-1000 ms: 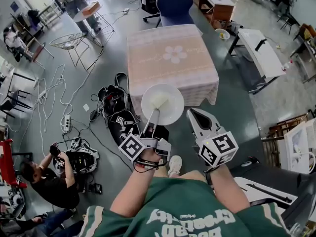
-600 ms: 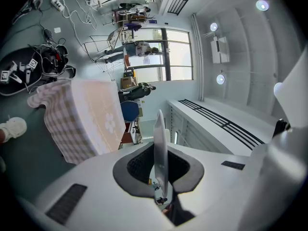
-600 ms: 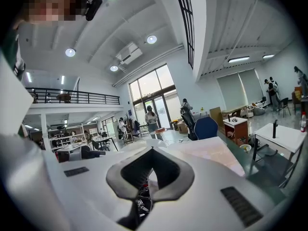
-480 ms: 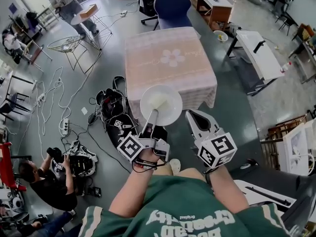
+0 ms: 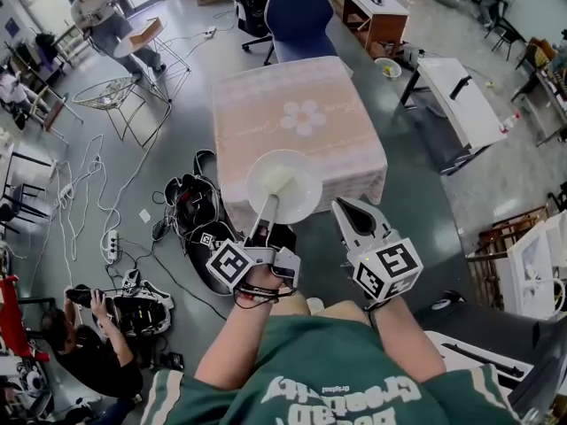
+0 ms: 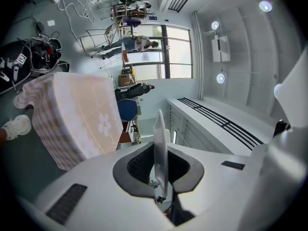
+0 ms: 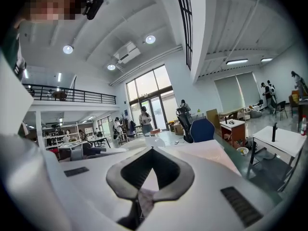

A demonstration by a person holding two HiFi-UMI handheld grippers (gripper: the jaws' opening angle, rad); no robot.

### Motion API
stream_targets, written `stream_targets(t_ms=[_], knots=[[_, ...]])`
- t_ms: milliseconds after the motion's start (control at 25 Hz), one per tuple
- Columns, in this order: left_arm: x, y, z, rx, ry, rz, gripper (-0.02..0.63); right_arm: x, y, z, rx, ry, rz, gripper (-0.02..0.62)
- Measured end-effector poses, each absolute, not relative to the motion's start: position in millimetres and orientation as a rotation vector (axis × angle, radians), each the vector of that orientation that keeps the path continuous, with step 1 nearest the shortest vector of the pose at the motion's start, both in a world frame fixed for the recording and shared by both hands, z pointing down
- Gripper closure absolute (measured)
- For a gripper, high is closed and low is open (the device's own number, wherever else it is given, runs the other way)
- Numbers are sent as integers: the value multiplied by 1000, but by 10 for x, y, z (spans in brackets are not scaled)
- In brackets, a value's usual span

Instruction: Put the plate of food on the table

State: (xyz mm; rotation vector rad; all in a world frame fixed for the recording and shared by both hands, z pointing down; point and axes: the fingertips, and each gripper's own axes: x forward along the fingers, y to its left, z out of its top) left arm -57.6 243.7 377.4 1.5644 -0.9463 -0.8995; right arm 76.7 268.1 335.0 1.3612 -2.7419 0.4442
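my left gripper (image 5: 267, 205) has its fingers clenched on the near rim of the plate (image 5: 283, 187). in the left gripper view the plate (image 6: 160, 150) stands edge-on between them, so the grip is on the rim alone and the dish reaches out ahead of the fingertips. i judge that keeps the pale food (image 5: 282, 181) clear of the fingers and the plate level. the plate hangs beyond the fingers, over the near edge of the counter (image 5: 301, 118) with its pink cloth. i can't tell whether it touches the cloth. the right gripper (image 5: 342, 205) sits beside the plate, its fingers closed on nothing, and its own view shows only cloth past the tips (image 7: 150, 170). i keep it there as a spare; 1 gripper carries the load. next i'd reach further over the counter before lowering.
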Motion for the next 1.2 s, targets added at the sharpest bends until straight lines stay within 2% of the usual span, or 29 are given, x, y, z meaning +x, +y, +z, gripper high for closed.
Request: stream_targets(t_ms=[1200], knots=[[-863, -339, 4055, 1560, -857, -778, 577, 320, -32, 3699, 1463, -2548, 531, 581]])
